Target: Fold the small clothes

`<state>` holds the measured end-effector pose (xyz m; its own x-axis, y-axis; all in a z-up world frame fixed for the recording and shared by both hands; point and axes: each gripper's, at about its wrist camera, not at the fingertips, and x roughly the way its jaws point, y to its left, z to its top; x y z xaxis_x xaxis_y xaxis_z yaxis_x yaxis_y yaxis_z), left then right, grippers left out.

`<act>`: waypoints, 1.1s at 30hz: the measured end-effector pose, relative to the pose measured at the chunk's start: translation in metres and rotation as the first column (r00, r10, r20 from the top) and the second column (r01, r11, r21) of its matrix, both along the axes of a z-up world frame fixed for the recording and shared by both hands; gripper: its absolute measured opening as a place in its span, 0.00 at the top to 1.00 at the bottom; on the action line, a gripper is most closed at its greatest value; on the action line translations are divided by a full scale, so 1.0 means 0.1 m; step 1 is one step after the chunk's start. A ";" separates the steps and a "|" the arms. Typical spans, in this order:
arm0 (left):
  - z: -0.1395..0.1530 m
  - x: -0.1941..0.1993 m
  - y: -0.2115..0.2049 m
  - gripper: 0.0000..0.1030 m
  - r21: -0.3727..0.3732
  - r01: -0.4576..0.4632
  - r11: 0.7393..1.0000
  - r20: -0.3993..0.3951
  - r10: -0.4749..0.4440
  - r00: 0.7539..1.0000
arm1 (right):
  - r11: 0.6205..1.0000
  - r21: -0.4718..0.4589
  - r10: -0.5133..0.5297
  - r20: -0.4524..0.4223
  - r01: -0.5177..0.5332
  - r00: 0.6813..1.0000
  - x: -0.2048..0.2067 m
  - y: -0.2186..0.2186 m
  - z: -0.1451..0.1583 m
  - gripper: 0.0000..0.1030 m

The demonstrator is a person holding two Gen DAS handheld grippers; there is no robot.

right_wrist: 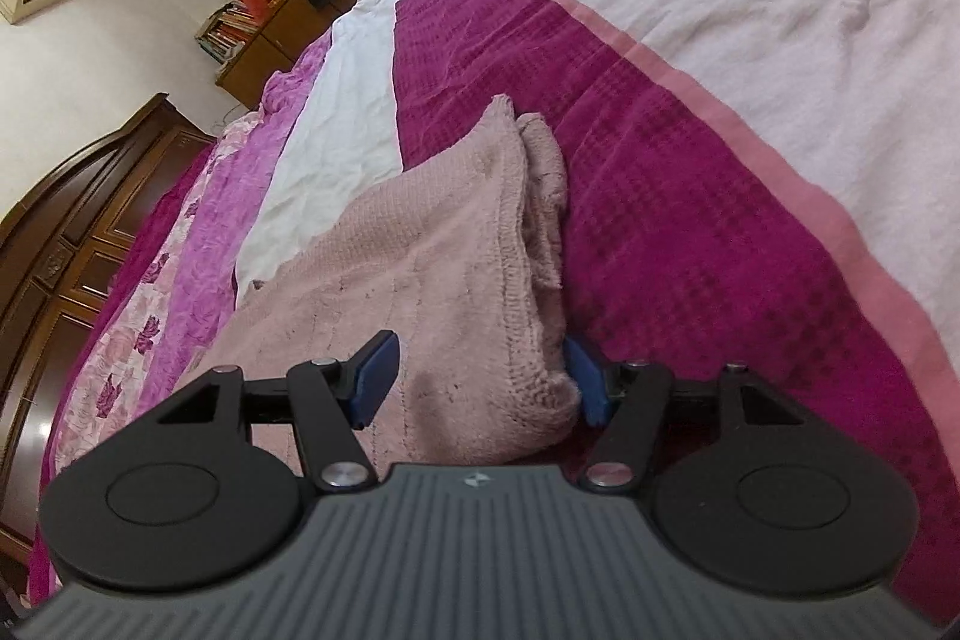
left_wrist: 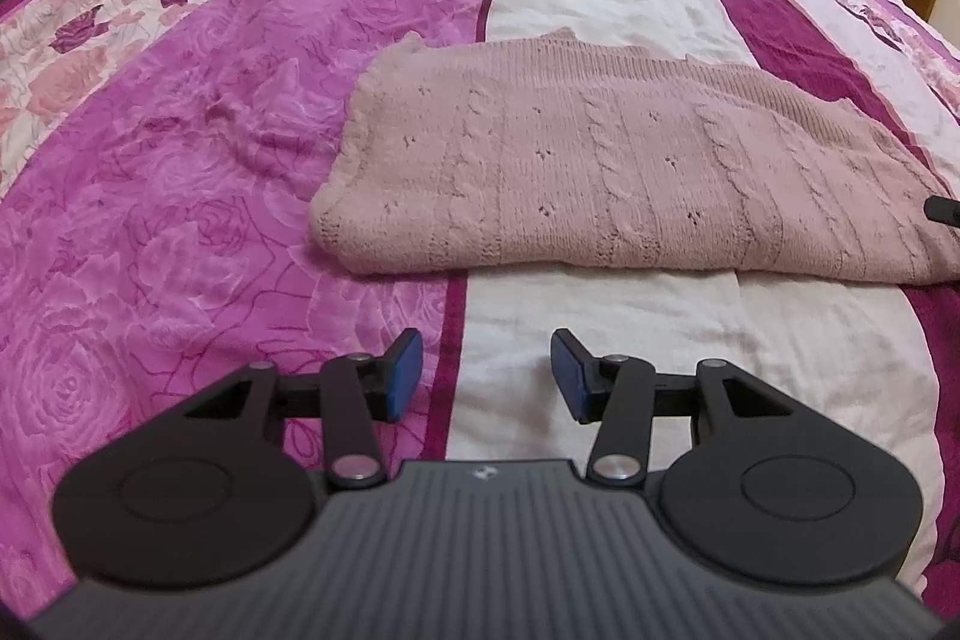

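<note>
Lower frame, left view: left hand-held gripper (left_wrist: 486, 376), blue-padded jaws spread with nothing between them, above the bed's magenta, white and floral bedspread (left_wrist: 198, 196). Lower frame, right view: right hand-held gripper (right_wrist: 480, 382), jaws spread around the near corner of the folded dusty-pink cable-knit sweater (left_wrist: 600, 166), not visibly pinching it. Mid-frame: the sweater lies flat on the bedspread. Upper left: brown wooden cabinets (right_wrist: 78, 232).
</note>
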<state>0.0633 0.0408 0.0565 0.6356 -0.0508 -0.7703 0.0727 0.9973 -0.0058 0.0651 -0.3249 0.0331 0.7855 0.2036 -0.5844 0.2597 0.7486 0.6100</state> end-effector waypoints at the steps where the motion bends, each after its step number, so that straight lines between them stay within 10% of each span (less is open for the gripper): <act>1: 0.00 0.00 0.00 0.52 0.001 -0.001 1.000 0.000 0.001 1.000 | 1.000 0.007 -0.003 0.003 0.003 1.000 0.01 0.00 0.00 0.34; 33: -0.03 -0.05 -0.05 0.52 0.029 0.010 1.000 -0.006 -0.010 1.000 | 0.996 0.063 -0.065 0.041 0.062 0.997 0.25 0.03 -0.21 0.40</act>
